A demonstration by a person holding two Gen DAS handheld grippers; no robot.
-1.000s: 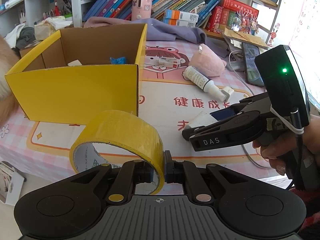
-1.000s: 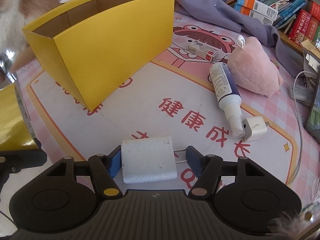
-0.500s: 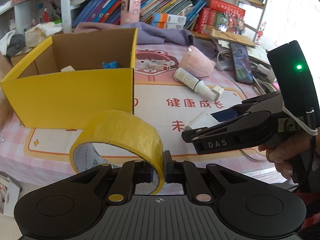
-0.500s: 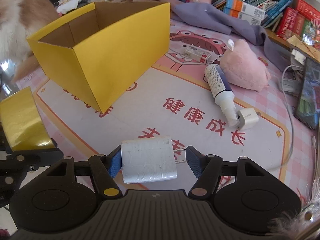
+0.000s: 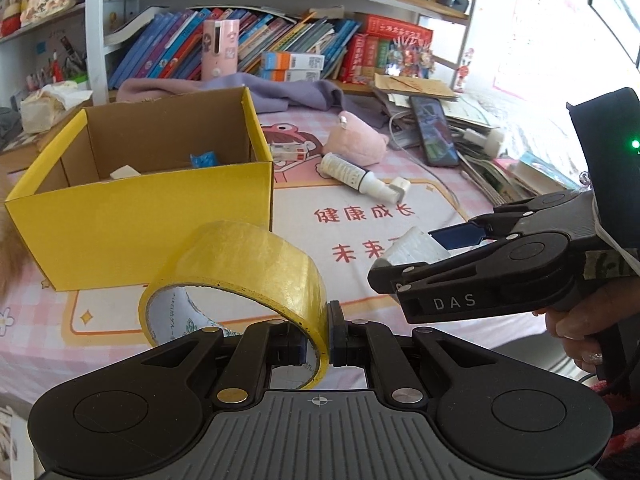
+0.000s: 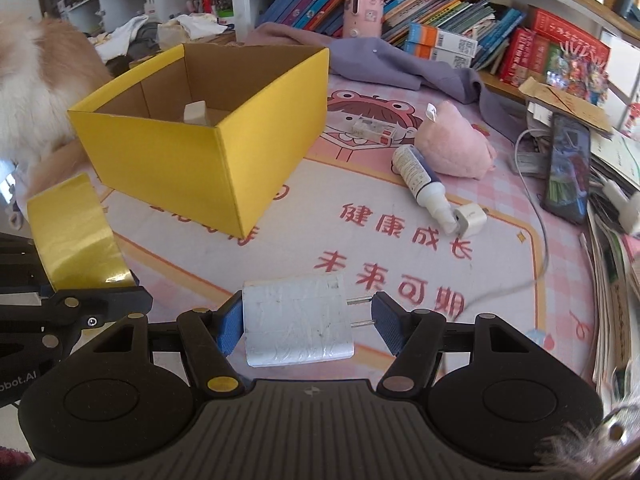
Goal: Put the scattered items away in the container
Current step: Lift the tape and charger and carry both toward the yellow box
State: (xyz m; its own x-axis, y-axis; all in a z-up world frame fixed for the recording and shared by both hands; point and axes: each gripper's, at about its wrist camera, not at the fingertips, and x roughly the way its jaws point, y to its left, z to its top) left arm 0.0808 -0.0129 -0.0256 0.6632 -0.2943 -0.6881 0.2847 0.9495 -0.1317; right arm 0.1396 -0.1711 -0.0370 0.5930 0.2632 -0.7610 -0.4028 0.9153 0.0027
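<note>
My left gripper (image 5: 320,340) is shut on the wall of a yellow tape roll (image 5: 240,264), held above the near edge of the pink mat. My right gripper (image 6: 307,324) is shut on a white plug charger (image 6: 296,324), one pad on its body and the other against its prongs. In the left wrist view the right gripper (image 5: 404,256) hovers to the right of the tape. The open yellow box (image 6: 192,172) stands at the left rear and holds a white piece (image 6: 195,112) and a blue item (image 5: 204,159). A spray bottle (image 6: 420,184), a small white cube charger (image 6: 470,220), a pink plush (image 6: 452,148) and a small carton (image 6: 372,130) lie on the mat.
A phone (image 6: 568,168), a white cable (image 6: 536,216) and stacked papers fill the right side. A purple cloth (image 6: 400,64) and rows of books line the back. A furry animal (image 6: 32,80) sits left of the box.
Both grippers have risen and drifted over the mat with their loads still held. The box's inside now shows more in both views.
</note>
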